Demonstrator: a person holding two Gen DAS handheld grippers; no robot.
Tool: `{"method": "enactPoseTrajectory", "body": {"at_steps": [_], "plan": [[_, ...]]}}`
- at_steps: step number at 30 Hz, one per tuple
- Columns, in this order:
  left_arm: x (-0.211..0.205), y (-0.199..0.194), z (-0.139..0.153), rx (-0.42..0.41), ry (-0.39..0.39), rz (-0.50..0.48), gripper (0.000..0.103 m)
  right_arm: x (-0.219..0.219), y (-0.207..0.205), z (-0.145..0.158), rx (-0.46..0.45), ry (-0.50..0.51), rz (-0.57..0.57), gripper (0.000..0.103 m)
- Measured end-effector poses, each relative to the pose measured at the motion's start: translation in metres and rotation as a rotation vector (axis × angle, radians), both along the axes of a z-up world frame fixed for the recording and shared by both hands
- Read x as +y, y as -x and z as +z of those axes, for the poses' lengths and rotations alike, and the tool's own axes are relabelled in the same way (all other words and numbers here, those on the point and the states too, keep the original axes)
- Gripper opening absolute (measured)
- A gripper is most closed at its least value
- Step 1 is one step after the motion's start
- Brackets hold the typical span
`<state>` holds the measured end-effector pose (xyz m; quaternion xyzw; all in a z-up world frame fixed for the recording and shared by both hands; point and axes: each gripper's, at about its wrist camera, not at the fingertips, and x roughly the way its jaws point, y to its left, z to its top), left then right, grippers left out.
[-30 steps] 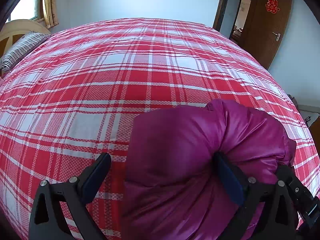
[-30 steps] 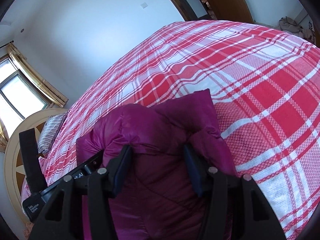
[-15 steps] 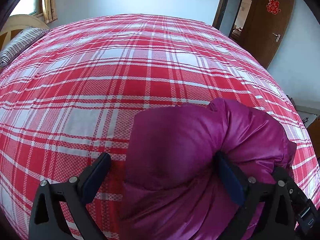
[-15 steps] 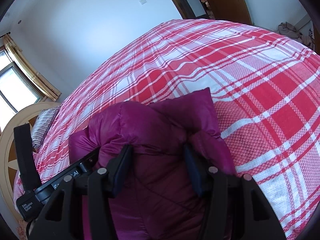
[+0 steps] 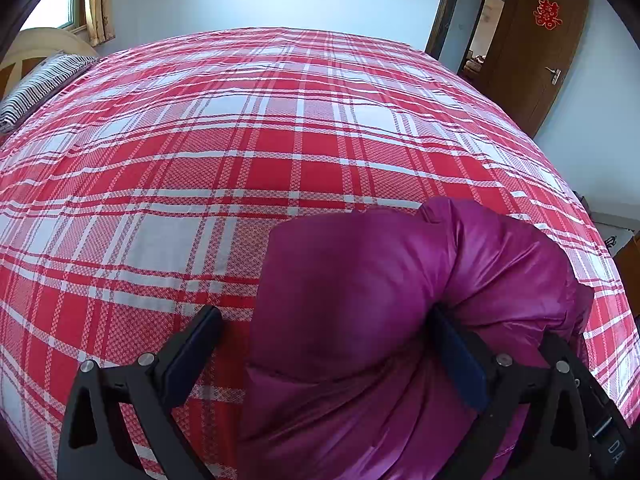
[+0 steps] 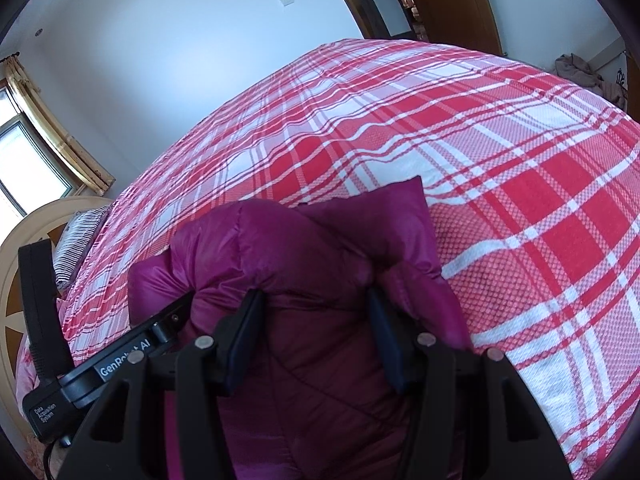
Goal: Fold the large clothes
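Lying on the near part of a bed (image 5: 248, 168) covered in a red-and-white plaid sheet: one puffy magenta jacket (image 5: 360, 280), bunched into a rounded mound and sitting toward the right in the left wrist view.

Left gripper (image 5: 326, 346): fingers are standing wide apart. The right finger (image 5: 460, 364) is pressing into a crease of the jacket; the left finger (image 5: 192, 350) is hovering over bare sheet, apart from the cloth. Nothing is being clamped between them.

Right gripper (image 6: 316, 332): fingers are sitting partly closed, with a thick fold of the jacket (image 6: 304, 264) bulging up between and over them. Both pads are touching the cloth, so a hold on the jacket is showing.

The body of the left gripper is appearing at the near left of the right wrist view, just beside the jacket.

Other items in the room: a striped pillow (image 5: 38, 88) is lying at the far left by a pale headboard (image 6: 24, 264); a brown door (image 5: 536, 44) with a red ornament is standing open at the far right; a yellow curtain (image 5: 98, 0) is hanging by the window; a heap of clothes (image 6: 580, 70) is lying beyond the bed's far right edge.
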<state>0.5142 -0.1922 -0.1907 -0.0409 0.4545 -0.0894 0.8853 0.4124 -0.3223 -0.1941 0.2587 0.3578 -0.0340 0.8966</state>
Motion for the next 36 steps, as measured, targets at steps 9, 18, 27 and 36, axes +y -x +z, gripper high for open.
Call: {"method": "enactPoseTrajectory", "body": {"at_steps": [9, 18, 27, 36], "plan": [[0.000, 0.000, 0.000, 0.000, 0.001, 0.000, 0.103, 0.000, -0.002, -0.001, 0.005, 0.010, 0.000, 0.056], [0.030, 0.016, 0.012, 0.054, 0.118, -0.013, 0.102, 0.001, -0.002, -0.002, -0.001, 0.011, 0.001, 0.056], [0.074, 0.074, 0.003, 0.010, 0.250, -0.103, 0.102, 0.000, 0.006, 0.007, -0.020, 0.017, 0.020, 0.061], [0.073, 0.073, -0.002, -0.043, 0.273, -0.155, 0.102, -0.055, 0.046, 0.021, -0.030, 0.055, -0.094, 0.081]]}}
